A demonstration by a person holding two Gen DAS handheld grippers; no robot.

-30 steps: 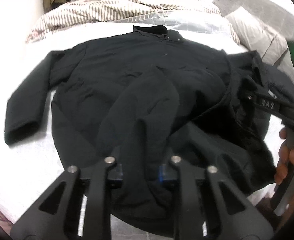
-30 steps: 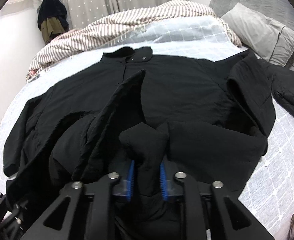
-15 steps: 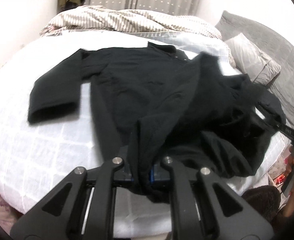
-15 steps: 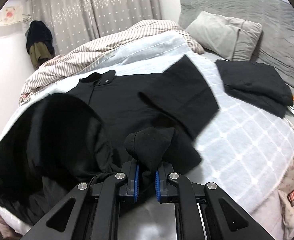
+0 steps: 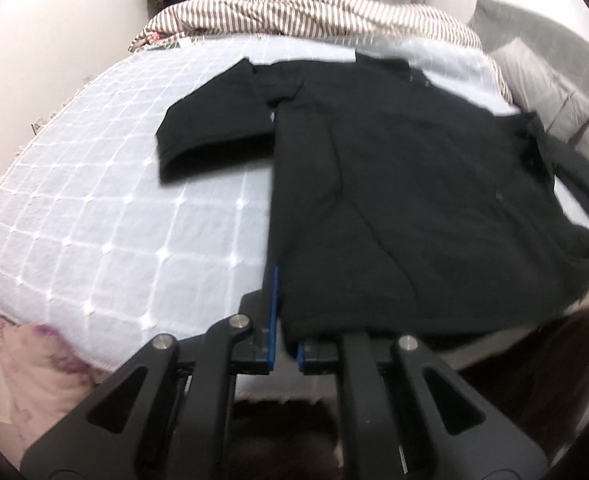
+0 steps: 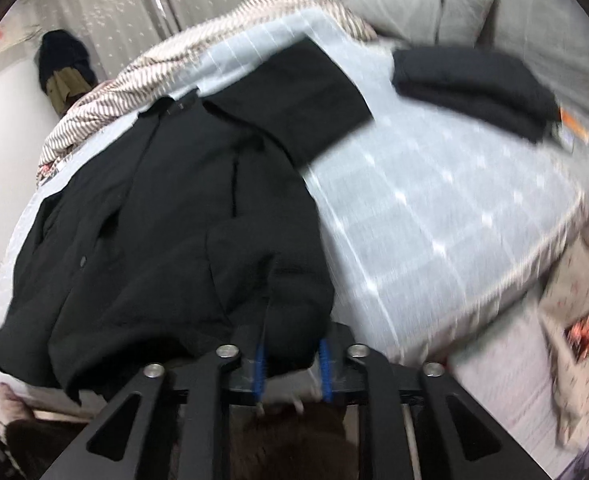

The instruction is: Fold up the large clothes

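A large black jacket (image 5: 394, 184) lies front up on the bed, collar at the far end, hem at the near edge. One sleeve (image 5: 214, 140) lies out to the left. My left gripper (image 5: 285, 340) is shut on the hem's left corner, blue pads pinching the cloth. In the right wrist view the jacket (image 6: 166, 216) fills the left half, its other sleeve (image 6: 314, 96) angled away. My right gripper (image 6: 292, 360) has its jaws opening, and a bunch of the hem's right corner still sits loosely between the blue pads.
The pale quilted bedspread (image 5: 106, 232) with a white grid runs to the near bed edge. A striped duvet (image 5: 314, 16) is heaped at the far end. Grey pillows (image 6: 422, 4) and a folded black garment (image 6: 474, 84) lie at the right. Curtains hang behind.
Both grippers drew apart and back to the near bed edge, pulling the bunched hem flat so the jacket lies spread. The right jaws have widened around the cloth.
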